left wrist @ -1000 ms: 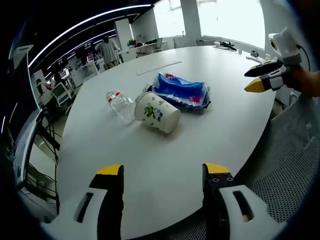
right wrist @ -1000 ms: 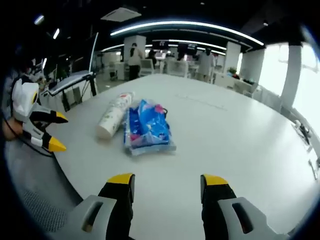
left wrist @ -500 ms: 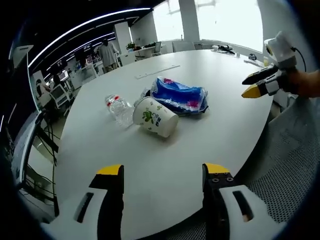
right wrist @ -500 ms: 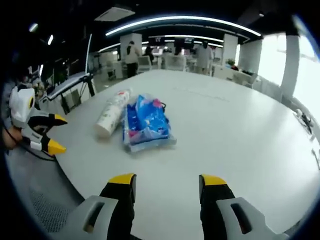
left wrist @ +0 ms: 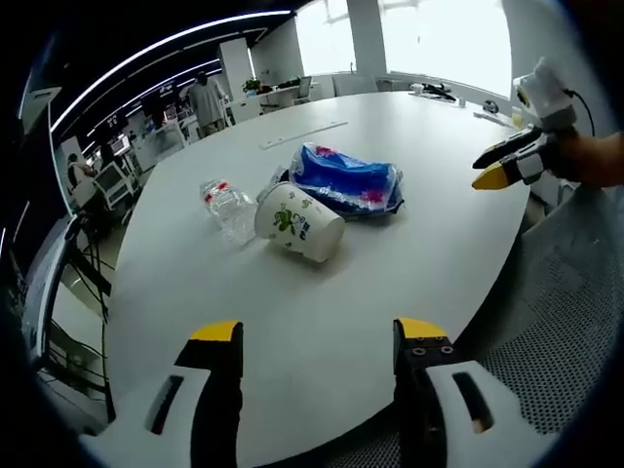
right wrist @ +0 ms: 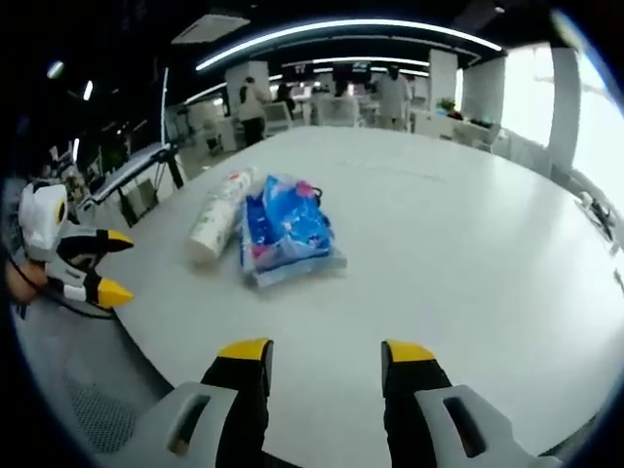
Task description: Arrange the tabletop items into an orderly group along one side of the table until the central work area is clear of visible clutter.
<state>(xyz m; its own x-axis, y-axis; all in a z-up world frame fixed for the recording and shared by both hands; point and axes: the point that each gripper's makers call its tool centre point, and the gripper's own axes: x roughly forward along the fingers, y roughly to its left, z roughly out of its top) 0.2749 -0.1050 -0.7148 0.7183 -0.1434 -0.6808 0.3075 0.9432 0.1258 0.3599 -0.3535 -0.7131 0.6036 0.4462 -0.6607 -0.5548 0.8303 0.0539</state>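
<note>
A white paper cup [left wrist: 296, 222] with green print lies on its side on the white table [left wrist: 409, 263]. A clear plastic bottle [left wrist: 226, 208] lies just left of it, and a blue plastic packet [left wrist: 343, 179] lies behind it. My left gripper [left wrist: 317, 331] hangs open over the near table edge, well short of the cup. My right gripper [right wrist: 317, 353] is open above the table edge; ahead of it lie the blue packet [right wrist: 286, 232] and the cup [right wrist: 218, 221]. In the left gripper view the right gripper [left wrist: 512, 164] shows at the right; in the right gripper view the left gripper [right wrist: 93, 265] shows at the left.
The round white table [right wrist: 468, 234] stretches far beyond the three items. A long flat strip [left wrist: 295, 134] lies farther back, and small objects [left wrist: 444, 91] sit at the far edge. Desks, chairs and people [right wrist: 393, 93] stand in the background. Grey carpet [left wrist: 556, 322] lies beside the table.
Both views have shifted slightly with the hands. The cup, bottle and packet lie where they were, and both grippers have stayed open.
</note>
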